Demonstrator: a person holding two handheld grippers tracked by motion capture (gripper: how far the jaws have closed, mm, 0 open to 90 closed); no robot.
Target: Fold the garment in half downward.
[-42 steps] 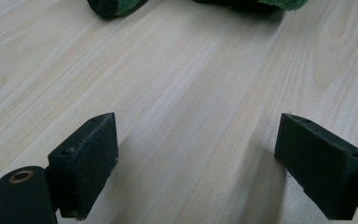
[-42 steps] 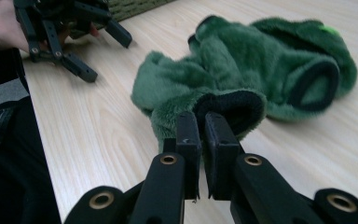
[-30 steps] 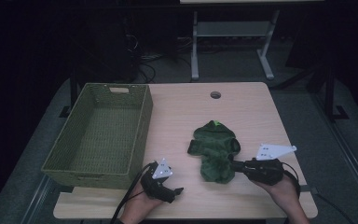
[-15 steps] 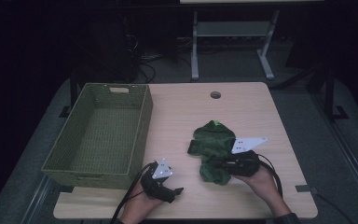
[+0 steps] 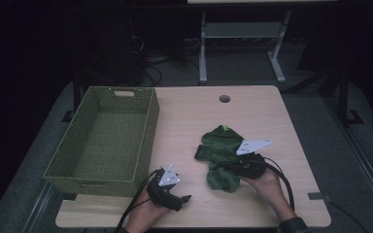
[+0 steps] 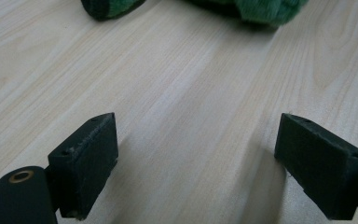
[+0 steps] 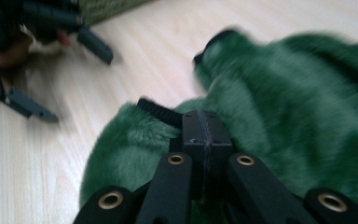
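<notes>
While left gripper [image 6: 196,158] fingers gape, right gripper [image 7: 204,140] pinches green garment [image 7: 279,116].

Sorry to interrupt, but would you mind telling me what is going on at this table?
A person works two hand-held claws at a wooden table. The right claw has just been closing and is shut at the near edge of a fluffy green garment; whether fabric is pinched is hard to tell. The left claw rests open on bare wood. A woven green basket stands to the left.

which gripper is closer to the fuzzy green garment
Right. The right gripper is on the fuzzy green garment, jaws together; the left gripper rests open on bare table, apart.
</notes>
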